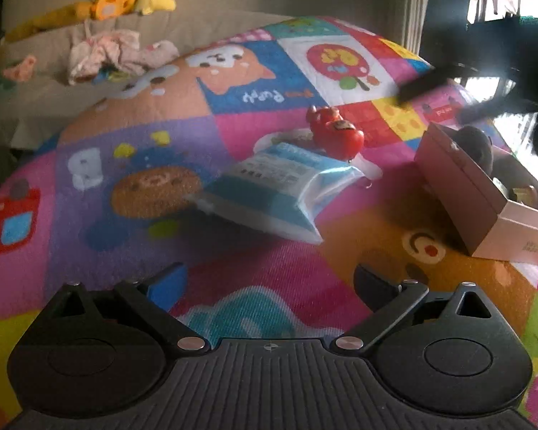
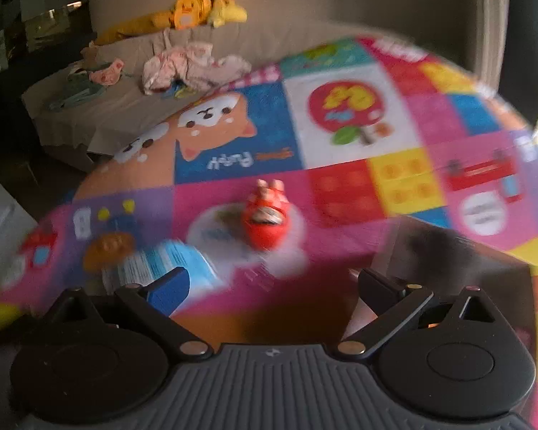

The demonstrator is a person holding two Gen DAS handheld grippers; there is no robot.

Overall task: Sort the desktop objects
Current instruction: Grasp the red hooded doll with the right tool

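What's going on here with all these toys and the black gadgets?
Someone is sorting small things on a colourful mat with two hand-held grippers. Both the left gripper and right gripper are open and empty. A red toy and a blue packet lie loose, while the box already holds a dark object.

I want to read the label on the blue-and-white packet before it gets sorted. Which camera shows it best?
The left wrist view: the blue-and-white packet lies whole and fairly sharp on the play mat, in front of the red toy. The right wrist view is motion-blurred, and the right tool's finger covers part of it. The print is unreadable in both.
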